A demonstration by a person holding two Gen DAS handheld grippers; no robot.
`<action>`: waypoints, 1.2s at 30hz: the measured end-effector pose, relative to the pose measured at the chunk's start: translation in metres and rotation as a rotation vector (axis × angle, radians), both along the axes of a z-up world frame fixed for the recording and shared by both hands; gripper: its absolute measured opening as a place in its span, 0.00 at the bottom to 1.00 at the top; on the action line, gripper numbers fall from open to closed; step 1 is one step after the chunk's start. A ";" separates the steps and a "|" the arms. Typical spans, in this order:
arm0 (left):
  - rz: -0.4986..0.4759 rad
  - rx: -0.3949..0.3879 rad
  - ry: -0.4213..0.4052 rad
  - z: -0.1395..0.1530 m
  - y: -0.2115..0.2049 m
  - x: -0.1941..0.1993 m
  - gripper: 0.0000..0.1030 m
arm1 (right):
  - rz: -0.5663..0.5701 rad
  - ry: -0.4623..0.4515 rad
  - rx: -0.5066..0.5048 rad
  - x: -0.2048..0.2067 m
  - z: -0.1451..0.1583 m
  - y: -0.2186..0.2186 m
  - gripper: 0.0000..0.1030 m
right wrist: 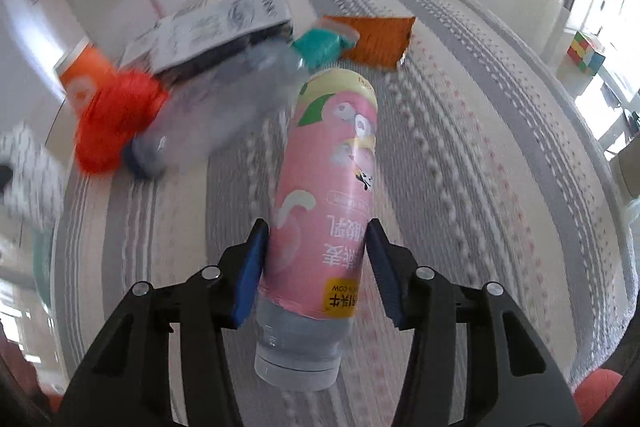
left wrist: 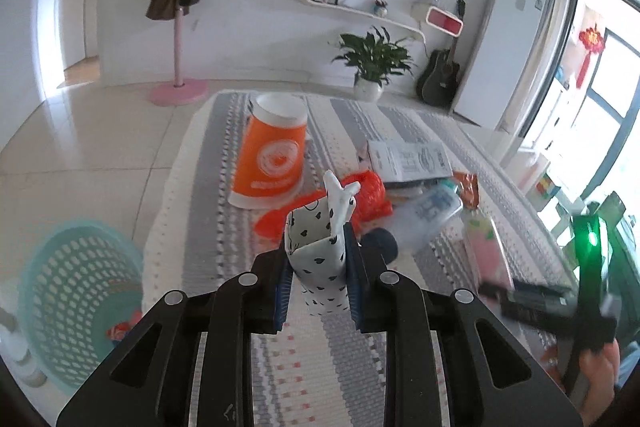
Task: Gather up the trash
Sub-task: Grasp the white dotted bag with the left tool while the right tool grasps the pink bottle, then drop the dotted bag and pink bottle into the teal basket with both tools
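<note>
My left gripper (left wrist: 318, 267) is shut on a white paper carton with black hearts (left wrist: 320, 259), held above the striped table. My right gripper (right wrist: 316, 251) is shut on a pink yogurt bottle (right wrist: 324, 195), cap toward the camera, above the table. On the table lie a red plastic bag (left wrist: 368, 193), a clear plastic bottle with a dark cap (left wrist: 424, 215), a printed leaflet on a box (left wrist: 412, 157), an orange snack wrapper (right wrist: 376, 41) and a teal wrapper (right wrist: 320, 45). An orange paper cup (left wrist: 272, 155) stands upside down at the far left. The right gripper also shows in the left wrist view (left wrist: 532, 303).
A teal mesh basket (left wrist: 76, 303) stands on the floor left of the table (left wrist: 224, 211), with some trash inside. A pink coat stand (left wrist: 179, 67), a potted plant (left wrist: 374, 63) and a guitar (left wrist: 440, 75) stand beyond the table's far edge.
</note>
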State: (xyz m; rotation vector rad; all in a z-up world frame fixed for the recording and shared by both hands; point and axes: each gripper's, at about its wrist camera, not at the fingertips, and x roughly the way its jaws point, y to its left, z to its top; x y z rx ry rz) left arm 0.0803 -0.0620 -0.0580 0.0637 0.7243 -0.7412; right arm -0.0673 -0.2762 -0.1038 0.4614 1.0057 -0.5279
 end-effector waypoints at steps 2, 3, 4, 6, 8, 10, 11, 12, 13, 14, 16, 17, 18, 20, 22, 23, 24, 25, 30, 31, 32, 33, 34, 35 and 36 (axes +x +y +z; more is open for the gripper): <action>0.005 -0.008 -0.002 0.002 0.005 -0.001 0.21 | 0.019 -0.005 0.015 -0.010 0.000 0.003 0.46; 0.008 -0.011 -0.002 0.003 0.007 0.000 0.21 | 0.026 -0.006 0.026 -0.011 0.000 0.003 0.47; 0.010 -0.010 -0.003 0.003 0.008 0.000 0.21 | 0.029 -0.005 0.029 -0.011 0.001 0.002 0.47; 0.018 -0.006 -0.005 0.002 0.012 0.001 0.21 | 0.022 -0.009 0.039 -0.008 0.001 -0.002 0.48; 0.025 -0.006 -0.003 0.001 0.018 0.003 0.21 | 0.024 -0.015 0.038 -0.001 0.002 -0.003 0.53; 0.034 -0.004 -0.001 0.001 0.022 0.005 0.21 | 0.015 -0.004 0.016 0.006 0.002 -0.006 0.56; 0.039 -0.003 0.000 0.001 0.024 0.006 0.21 | 0.011 0.001 0.021 0.010 0.001 -0.009 0.56; 0.043 -0.004 0.002 0.000 0.026 0.007 0.21 | 0.010 0.001 0.029 0.012 -0.001 -0.011 0.56; 0.047 -0.004 0.004 0.000 0.028 0.008 0.21 | 0.005 0.007 0.030 0.015 -0.002 -0.014 0.56; 0.051 -0.005 0.005 0.000 0.030 0.009 0.21 | -0.004 0.024 0.022 0.018 -0.005 -0.016 0.56; 0.060 -0.006 0.005 0.000 0.034 0.010 0.21 | -0.012 0.023 0.035 0.020 -0.008 -0.019 0.46; 0.065 -0.009 0.006 0.001 0.036 0.010 0.21 | -0.014 0.013 0.042 0.019 -0.008 -0.019 0.46; 0.070 -0.013 0.005 0.003 0.039 0.011 0.21 | -0.011 0.000 0.049 0.017 -0.006 -0.018 0.45; 0.080 -0.021 0.002 0.006 0.045 0.012 0.21 | 0.000 -0.038 0.065 0.015 -0.001 -0.012 0.45; 0.094 -0.038 -0.008 0.013 0.056 0.015 0.21 | 0.018 -0.083 0.073 0.014 0.010 -0.001 0.45; 0.103 -0.047 -0.017 0.017 0.062 0.015 0.21 | 0.034 -0.110 0.076 0.015 0.018 0.006 0.45; 0.119 -0.056 -0.031 0.022 0.071 0.016 0.21 | 0.047 -0.133 0.077 0.016 0.025 0.012 0.45; 0.129 -0.062 -0.041 0.026 0.077 0.017 0.21 | 0.072 -0.164 0.073 0.020 0.037 0.023 0.45; 0.209 -0.073 -0.104 0.046 0.118 0.024 0.21 | 0.188 -0.268 0.035 0.046 0.081 0.073 0.44; 0.236 -0.069 -0.118 0.048 0.129 0.027 0.21 | 0.219 -0.298 0.039 0.055 0.092 0.087 0.44; 0.256 -0.065 -0.126 0.050 0.137 0.029 0.21 | 0.240 -0.316 0.040 0.062 0.098 0.097 0.44; 0.278 -0.061 -0.130 0.051 0.146 0.032 0.21 | 0.268 -0.336 0.040 0.071 0.106 0.109 0.44; 0.306 -0.056 -0.128 0.051 0.157 0.037 0.21 | 0.288 -0.346 0.039 0.078 0.111 0.118 0.44; 0.331 -0.055 -0.123 0.052 0.167 0.041 0.21 | 0.319 -0.359 0.040 0.089 0.118 0.131 0.44; 0.358 -0.062 -0.110 0.050 0.181 0.047 0.21 | 0.349 -0.371 0.043 0.099 0.123 0.144 0.44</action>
